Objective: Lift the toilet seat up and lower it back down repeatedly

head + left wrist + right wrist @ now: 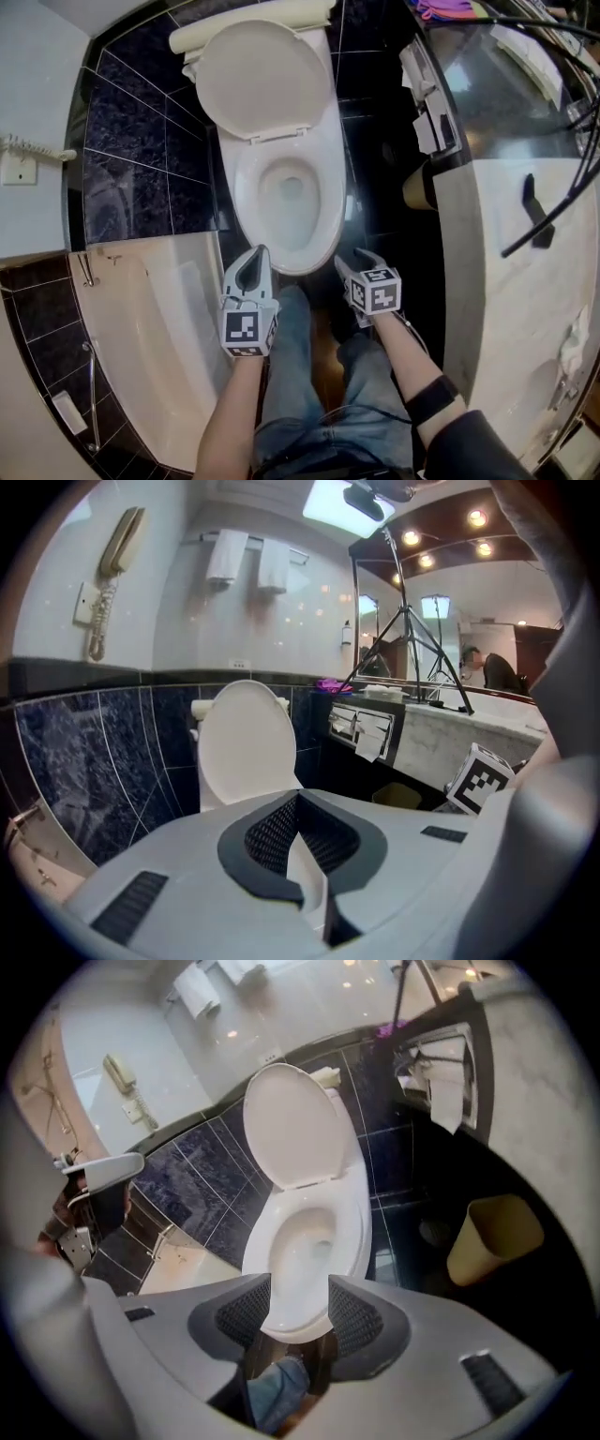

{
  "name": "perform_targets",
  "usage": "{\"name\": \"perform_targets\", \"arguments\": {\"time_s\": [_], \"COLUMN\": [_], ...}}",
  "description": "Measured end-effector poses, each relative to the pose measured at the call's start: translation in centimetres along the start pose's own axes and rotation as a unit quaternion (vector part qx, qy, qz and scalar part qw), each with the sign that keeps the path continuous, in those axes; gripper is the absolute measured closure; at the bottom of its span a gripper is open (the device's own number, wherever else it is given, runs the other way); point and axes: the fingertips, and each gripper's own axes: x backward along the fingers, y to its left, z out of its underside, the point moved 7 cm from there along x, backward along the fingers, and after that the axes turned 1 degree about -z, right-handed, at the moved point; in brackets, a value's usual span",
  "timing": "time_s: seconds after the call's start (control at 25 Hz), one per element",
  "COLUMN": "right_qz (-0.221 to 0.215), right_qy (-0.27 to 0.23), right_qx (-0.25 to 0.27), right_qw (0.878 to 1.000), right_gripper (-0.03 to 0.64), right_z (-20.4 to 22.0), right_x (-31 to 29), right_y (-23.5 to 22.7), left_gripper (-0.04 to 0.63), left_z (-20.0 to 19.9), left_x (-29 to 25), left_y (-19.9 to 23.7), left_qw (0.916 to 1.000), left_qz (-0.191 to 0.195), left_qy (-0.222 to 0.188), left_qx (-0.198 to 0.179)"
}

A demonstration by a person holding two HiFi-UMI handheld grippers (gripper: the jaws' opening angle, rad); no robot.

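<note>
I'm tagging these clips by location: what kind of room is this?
Probably a hotel bathroom: a toilet with its lid up, a bathtub beside it, a marble vanity counter, and a wall phone.

The toilet bowl sits in the middle of the floor. The toilet lid stands raised behind it, leaning back on the tank at the wall. Left of the toilet lies the bathtub, and a phone hangs on the wall beyond it. Towels hang on the wall above the tank. To the right runs a counter with a tripod on it and paper holders on its side facing the toilet. A bin stands on the floor between toilet and counter. The left gripper and the right gripper are side by side just before the bowl's front rim, above the person's legs.
</note>
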Motion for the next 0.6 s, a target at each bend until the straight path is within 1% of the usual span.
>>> {"name": "perform_targets", "arguments": {"time_s": [0.08,0.12,0.2,0.28,0.36,0.48,0.6], "right_qz": [-0.027,-0.043,-0.082,-0.109,-0.115,-0.113,-0.106], "right_qy": [-0.001,-0.007,-0.024,-0.038,-0.039,-0.027,-0.026], "right_qx": [-0.064,-0.102,-0.180,-0.238,-0.263,-0.274,-0.294], "right_qw": [0.998,0.994,0.980,0.964,0.957,0.955,0.949], "right_gripper": [0.405,0.405,0.405,0.405,0.407,0.407,0.411], "right_z": [1.9,2.7,4.1,5.2,6.1,7.5,8.0], "right_x": [-2.1,-2.9,-4.3,-5.7,-7.1,-9.1,-11.1], "right_y": [-1.1,-1.6,-2.4,-3.2,-4.0,-4.6,-5.2], "left_gripper": [0.604,0.604,0.604,0.604,0.604,0.604,0.604], "left_z": [2.7,3.9,5.8,7.1,8.1,9.3,9.7], "left_x": [-0.9,-1.3,-1.8,-2.5,-3.2,-4.0,-5.1], "left_y": [0.4,0.5,0.6,0.6,0.7,1.0,1.2], "left_qw": [0.9999,0.9999,0.9998,0.9998,0.9998,0.9998,0.9996], "left_qz": [-0.008,-0.010,-0.010,-0.005,-0.004,-0.004,-0.003], "left_qy": [0.005,0.008,0.014,0.017,0.018,0.021,0.024], "left_qx": [0.005,0.007,0.006,0.008,0.009,0.006,0.016]}}
